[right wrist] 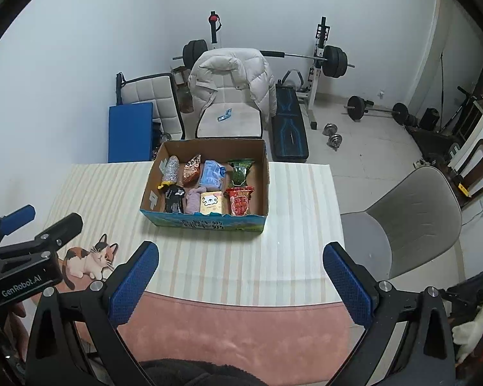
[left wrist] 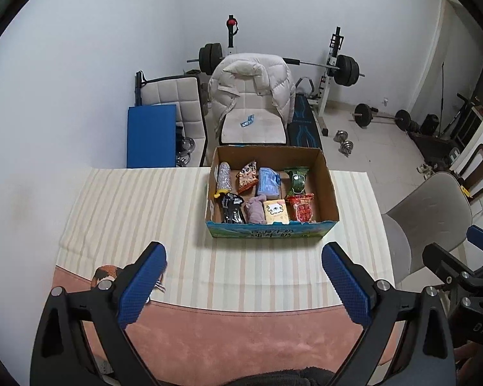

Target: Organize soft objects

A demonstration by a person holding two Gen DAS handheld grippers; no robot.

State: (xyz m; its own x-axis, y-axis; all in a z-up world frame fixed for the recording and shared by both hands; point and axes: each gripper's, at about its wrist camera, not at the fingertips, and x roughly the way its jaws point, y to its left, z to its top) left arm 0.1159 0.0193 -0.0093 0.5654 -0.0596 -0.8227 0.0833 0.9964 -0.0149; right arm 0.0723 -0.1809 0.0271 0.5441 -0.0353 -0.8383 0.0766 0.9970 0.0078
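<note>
— Any lettering legible?
— "GenRobot.AI", white on the black body of the left hand-held gripper [right wrist: 32,225], seen from the right wrist view.
— Elsewhere?
— "DAS", partly cut off, on the black body of the right hand-held gripper [left wrist: 467,247]. Large Chinese characters along the blue front of the cardboard box [right wrist: 206,223], too blurred to read.

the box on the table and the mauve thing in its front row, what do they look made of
The box looks like corrugated cardboard: matte brown inner walls, a glossy printed blue front. The mauve thing looks like soft fabric or plush: dull, limp and wrinkled, unlike the shiny, crinkled snack packets beside it. Its exact cloth cannot be told from here.
</note>
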